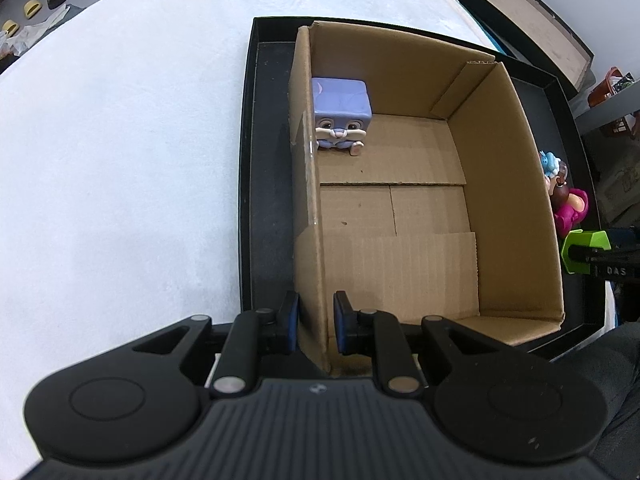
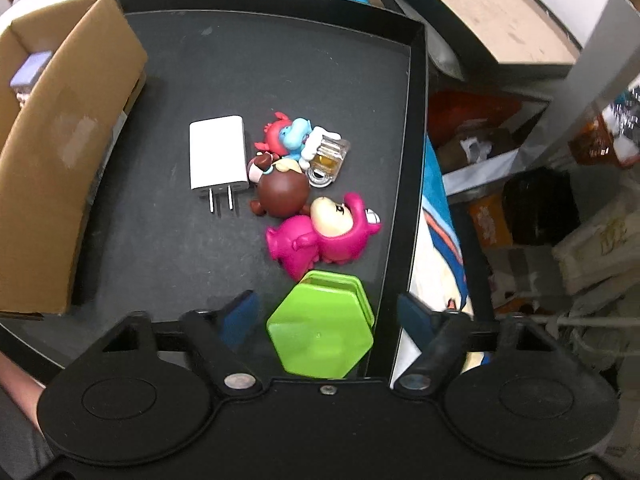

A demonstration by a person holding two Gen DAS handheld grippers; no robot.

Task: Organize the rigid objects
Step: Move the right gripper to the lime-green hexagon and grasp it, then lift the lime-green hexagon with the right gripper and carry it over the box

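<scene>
An open cardboard box stands inside a black tray. A purple cube bunny figure sits in the box's far left corner. My left gripper is shut on the box's near left wall, one pad on each side. On the tray floor to the right of the box lie a white charger plug, a red-and-blue figure, a clear yellow mug, a brown figure and a pink figure. A green hexagonal case sits between the pads of my right gripper, which stand apart from it.
The tray rests on a white table. A second black-rimmed tray with a brown board lies beyond it. Past the tray's right rim are shelves with clutter. A person's hand shows at the lower left.
</scene>
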